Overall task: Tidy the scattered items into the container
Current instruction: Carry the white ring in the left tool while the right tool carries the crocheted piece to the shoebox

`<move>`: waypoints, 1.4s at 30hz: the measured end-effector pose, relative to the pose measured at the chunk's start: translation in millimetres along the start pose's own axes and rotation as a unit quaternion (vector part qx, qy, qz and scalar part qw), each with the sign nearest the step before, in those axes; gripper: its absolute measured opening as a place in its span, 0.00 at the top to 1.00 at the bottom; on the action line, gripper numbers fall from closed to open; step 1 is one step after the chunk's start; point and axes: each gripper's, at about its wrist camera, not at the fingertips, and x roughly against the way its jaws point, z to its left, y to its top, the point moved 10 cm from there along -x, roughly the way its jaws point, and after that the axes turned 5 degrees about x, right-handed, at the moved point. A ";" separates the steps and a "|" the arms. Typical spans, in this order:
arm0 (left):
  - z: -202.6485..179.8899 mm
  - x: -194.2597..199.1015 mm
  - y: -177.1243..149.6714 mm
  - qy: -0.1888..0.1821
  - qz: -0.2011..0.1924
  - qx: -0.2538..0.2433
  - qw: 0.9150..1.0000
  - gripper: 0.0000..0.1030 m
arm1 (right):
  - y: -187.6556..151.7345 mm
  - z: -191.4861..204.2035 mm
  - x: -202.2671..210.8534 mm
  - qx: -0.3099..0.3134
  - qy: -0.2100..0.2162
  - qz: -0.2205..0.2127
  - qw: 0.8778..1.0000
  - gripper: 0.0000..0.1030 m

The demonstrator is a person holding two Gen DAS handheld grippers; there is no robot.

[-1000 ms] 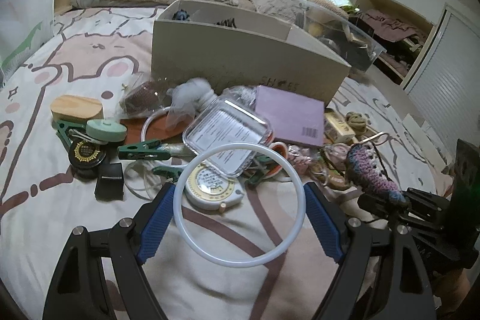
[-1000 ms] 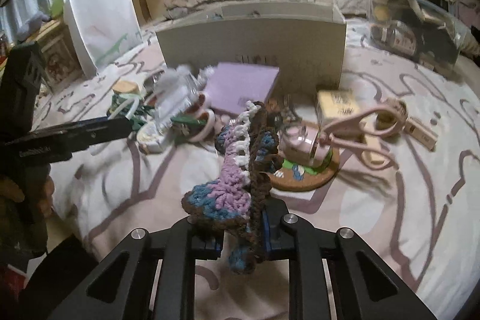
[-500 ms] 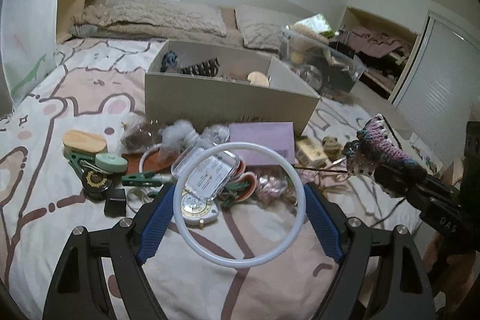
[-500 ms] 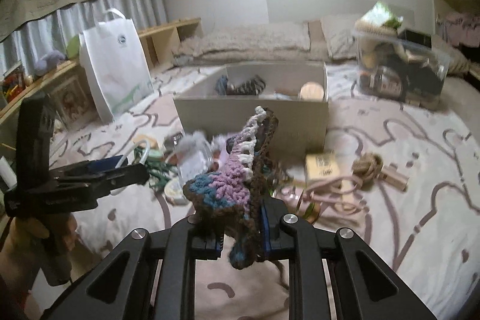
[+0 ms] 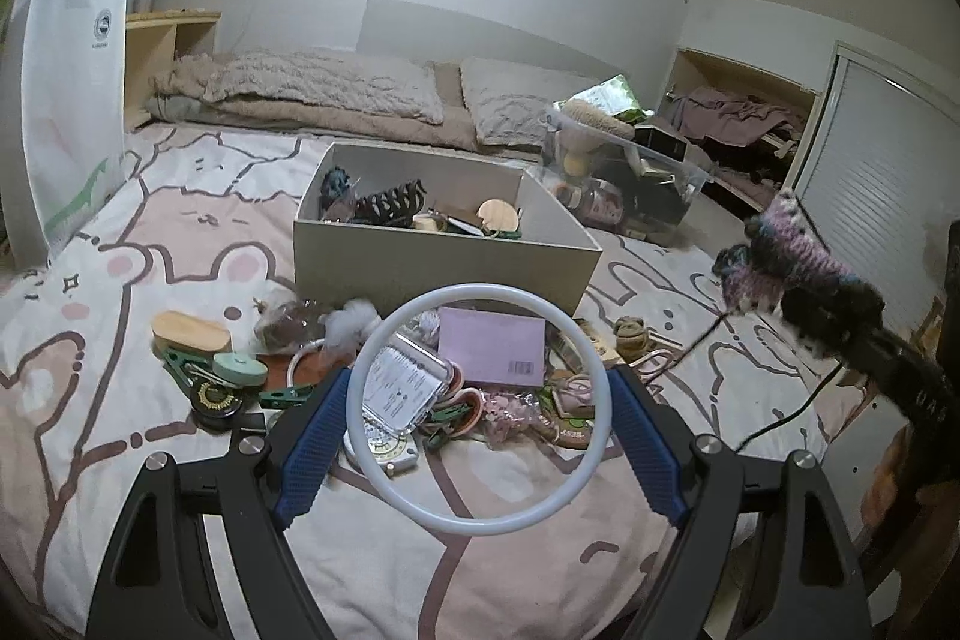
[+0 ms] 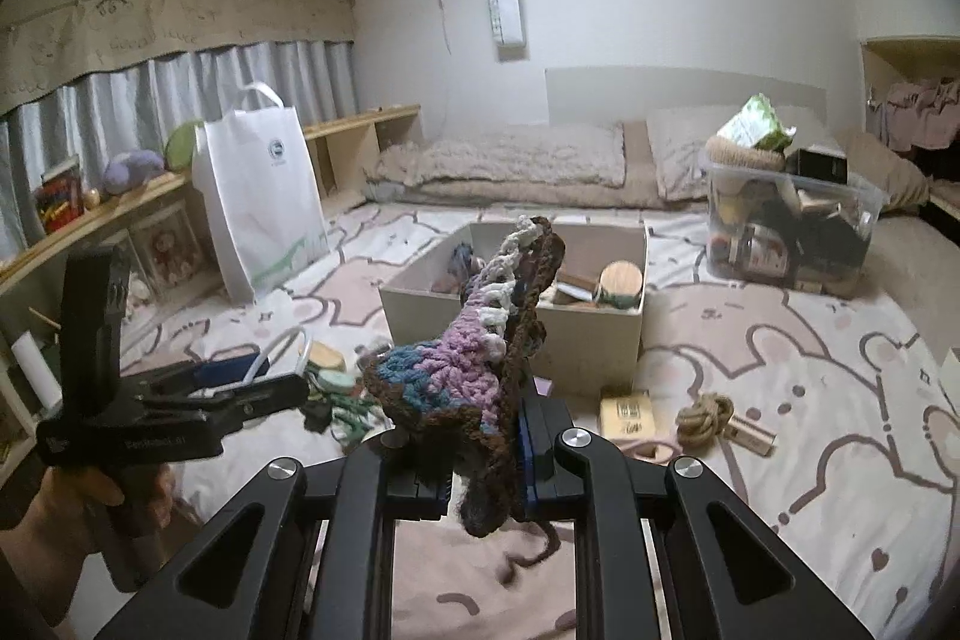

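The box lies straight ahead of both your grippers, past the pile, its long side facing you. Your left gripper grips the white ring across its width; your right gripper, slightly nearer the box, pinches the crochet piece.

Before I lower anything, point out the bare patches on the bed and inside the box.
Inside the box, the right half near its front wall is bare; things crowd the left and back. The bedspread lies bare between the box and the white bag. In front of the box, the clutter is dense.
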 end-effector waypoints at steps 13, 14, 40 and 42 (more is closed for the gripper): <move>-21.9 37.2 39.8 -0.006 -0.049 -0.017 0.999 0.18 | 51.5 4.9 26.8 0.015 0.001 -0.046 0.999 0.83; -23.5 39.7 43.7 -0.008 -0.052 -0.017 0.998 0.18 | 58.1 3.4 28.6 0.014 0.003 -0.051 0.999 0.83; -44.8 -6.6 162.1 -0.010 -0.058 -0.030 0.998 0.18 | 181.9 -40.1 5.0 0.031 0.035 -0.094 0.994 0.83; -43.7 -16.8 173.0 -0.003 -0.058 -0.035 0.998 0.18 | 190.2 -42.7 -1.9 0.033 0.036 -0.097 0.994 0.83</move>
